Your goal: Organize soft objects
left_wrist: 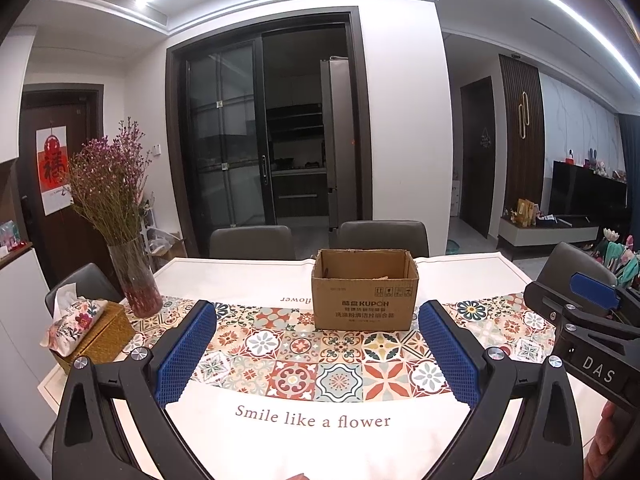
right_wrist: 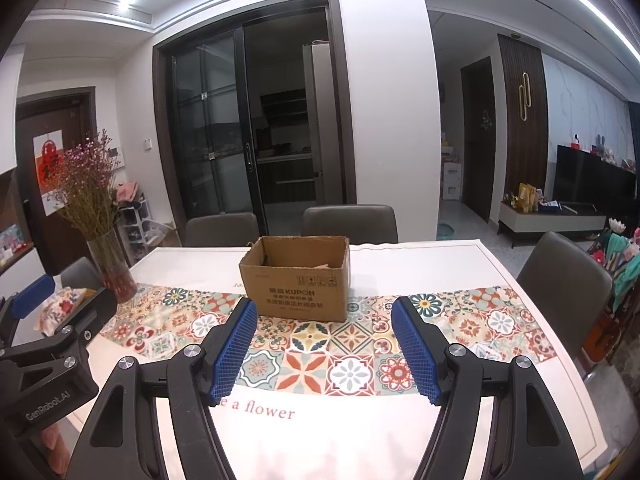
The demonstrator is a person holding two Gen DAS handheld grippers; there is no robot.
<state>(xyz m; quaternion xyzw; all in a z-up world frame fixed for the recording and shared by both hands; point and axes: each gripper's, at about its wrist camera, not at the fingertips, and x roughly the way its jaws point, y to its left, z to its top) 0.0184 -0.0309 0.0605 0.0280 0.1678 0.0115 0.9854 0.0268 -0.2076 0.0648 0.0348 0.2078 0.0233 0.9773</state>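
Note:
An open brown cardboard box [left_wrist: 365, 289] stands on the patterned tablecloth at the middle of the table; it also shows in the right wrist view [right_wrist: 298, 283]. Something pale lies inside it, mostly hidden. My left gripper [left_wrist: 318, 312] is open and empty, held above the table in front of the box. My right gripper [right_wrist: 325, 310] is open and empty, also in front of the box. The right gripper shows at the right edge of the left wrist view [left_wrist: 592, 320], and the left gripper at the left edge of the right wrist view [right_wrist: 44, 320].
A glass vase of dried purple flowers [left_wrist: 134, 276] stands at the table's left. A floral tissue pack on a woven box [left_wrist: 86, 328] sits beside it. Grey chairs [left_wrist: 384, 236] stand behind the table and one [right_wrist: 564, 272] at the right.

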